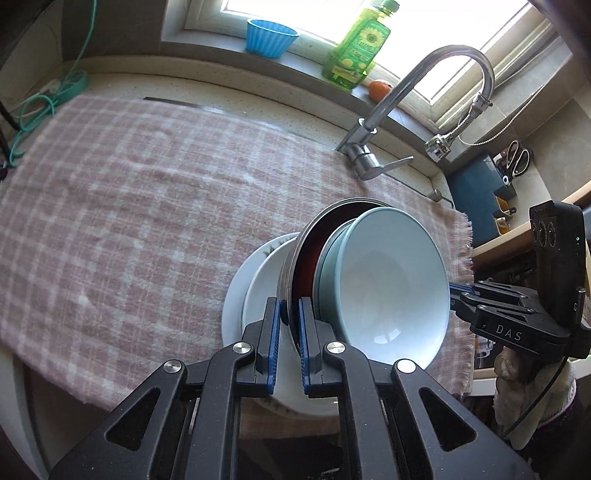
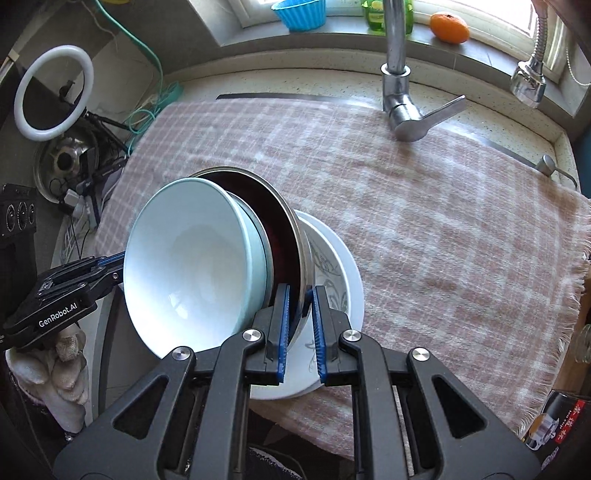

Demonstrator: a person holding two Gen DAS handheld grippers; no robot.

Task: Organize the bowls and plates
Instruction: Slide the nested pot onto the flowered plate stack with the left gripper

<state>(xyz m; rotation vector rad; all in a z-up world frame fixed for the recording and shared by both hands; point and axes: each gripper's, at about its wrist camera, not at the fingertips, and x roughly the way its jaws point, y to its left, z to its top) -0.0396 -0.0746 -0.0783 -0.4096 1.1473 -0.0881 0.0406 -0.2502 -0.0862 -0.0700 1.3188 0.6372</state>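
Both claws clenched on the same stack, opposite sides: left gripper (image 1: 289,314) low centre in its own view, blue pads pinching the rim of the steel bowl (image 1: 291,266); right gripper (image 2: 300,306) low centre in its view, same deal on that bowl's other edge. Stack tipped up on edge, pale blue bowl (image 1: 391,280) nested inside the steel one with a darker blue-green dish between. White plates (image 2: 351,273) with a leafy pattern just behind, touching or not, can't tell. All of it over a pink checked cloth (image 1: 147,192). Gloved hand (image 2: 62,369) at lower left of the right view. Farther back: chrome faucet (image 2: 399,96), then up top on the windowsill a blue cup (image 1: 271,37), green bottle (image 1: 358,48), orange (image 2: 448,26).
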